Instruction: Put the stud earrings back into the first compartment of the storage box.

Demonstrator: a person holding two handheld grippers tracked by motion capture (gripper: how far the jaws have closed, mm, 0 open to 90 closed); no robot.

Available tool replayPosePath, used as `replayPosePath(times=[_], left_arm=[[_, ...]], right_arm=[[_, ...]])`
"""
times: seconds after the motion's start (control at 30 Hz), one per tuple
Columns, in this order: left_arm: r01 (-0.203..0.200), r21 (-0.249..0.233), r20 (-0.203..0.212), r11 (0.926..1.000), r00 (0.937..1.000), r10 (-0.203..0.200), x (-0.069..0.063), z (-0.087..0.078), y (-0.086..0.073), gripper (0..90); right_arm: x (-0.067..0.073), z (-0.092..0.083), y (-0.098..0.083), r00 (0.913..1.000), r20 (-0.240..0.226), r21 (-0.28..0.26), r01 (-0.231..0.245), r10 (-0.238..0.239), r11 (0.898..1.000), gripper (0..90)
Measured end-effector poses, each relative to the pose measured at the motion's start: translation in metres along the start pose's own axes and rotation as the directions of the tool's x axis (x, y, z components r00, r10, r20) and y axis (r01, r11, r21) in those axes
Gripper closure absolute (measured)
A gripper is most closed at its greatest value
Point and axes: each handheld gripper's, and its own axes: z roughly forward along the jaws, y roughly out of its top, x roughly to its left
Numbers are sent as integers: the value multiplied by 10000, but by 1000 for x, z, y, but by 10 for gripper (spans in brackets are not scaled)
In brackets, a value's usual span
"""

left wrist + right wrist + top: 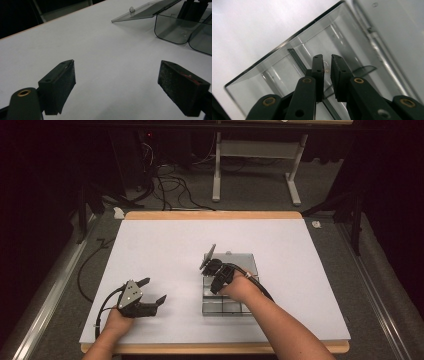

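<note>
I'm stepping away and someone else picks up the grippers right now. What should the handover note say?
Left gripper: open, holding nothing, resting on the white table near its front left, apart from the box.
Right gripper: reaching down into the clear compartment box, jaws nearly closed with a narrow gap over a divider; whether they pinch anything is too small to tell.
Box: right of table centre, lid already swung open and lying back.
Done: lid opened.
Left: finish whatever the right gripper is doing inside the compartment; the compartments in view look empty.

left gripper (154, 290) fingers wide — right gripper (327, 65) fingers near-closed
</note>
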Motion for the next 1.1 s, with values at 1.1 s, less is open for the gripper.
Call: replayPosePath(times=[1.1], left_arm=[[-159, 55, -64, 9999, 9999, 159, -1, 0, 0, 150]], right_arm=[[-61, -69, -174, 9370, 563, -1625, -3321, 3448, 9291, 738]])
